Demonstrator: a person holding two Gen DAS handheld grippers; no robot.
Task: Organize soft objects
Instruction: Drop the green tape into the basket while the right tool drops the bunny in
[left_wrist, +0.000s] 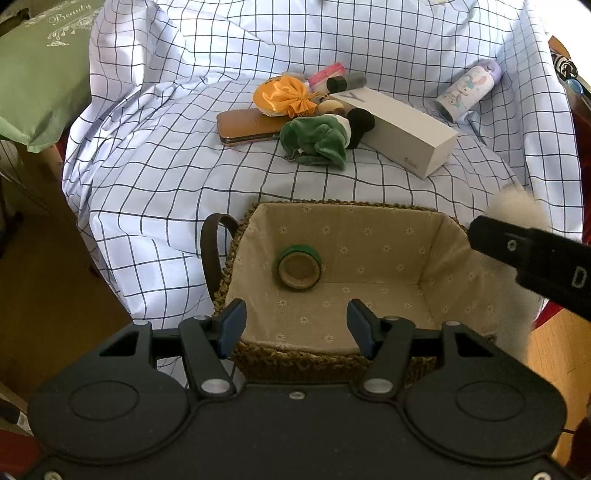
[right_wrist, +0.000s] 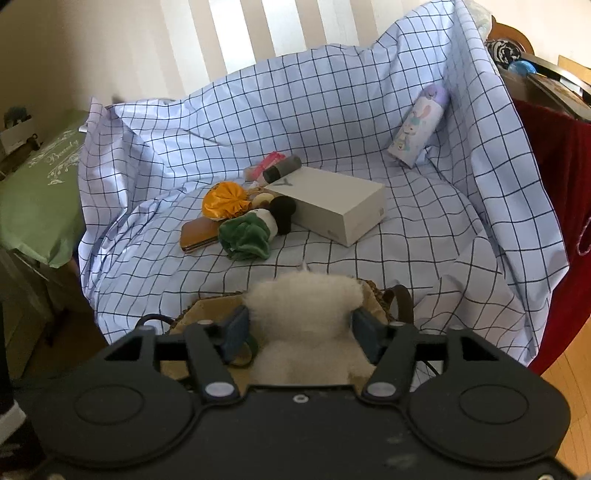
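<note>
My right gripper (right_wrist: 300, 328) is shut on a fluffy white plush (right_wrist: 304, 314) and holds it above the right end of the woven basket (right_wrist: 373, 291). In the left wrist view the plush (left_wrist: 517, 208) shows past the basket's right rim (left_wrist: 456, 221), with the right gripper's black body in front of it. My left gripper (left_wrist: 297, 326) is open and empty over the basket's near edge. A green plush toy (left_wrist: 317, 138) and an orange satin pouch (left_wrist: 282, 94) lie on the checked cloth behind the basket. The green plush (right_wrist: 245, 232) also shows in the right wrist view.
A green tape roll (left_wrist: 298, 267) lies inside the basket. A white box (left_wrist: 402, 129), a brown case (left_wrist: 245, 125), a black round item (left_wrist: 360, 123), small tubes (left_wrist: 345, 83) and a pastel bottle (left_wrist: 469, 90) lie on the cloth. A green box (left_wrist: 40, 70) stands left.
</note>
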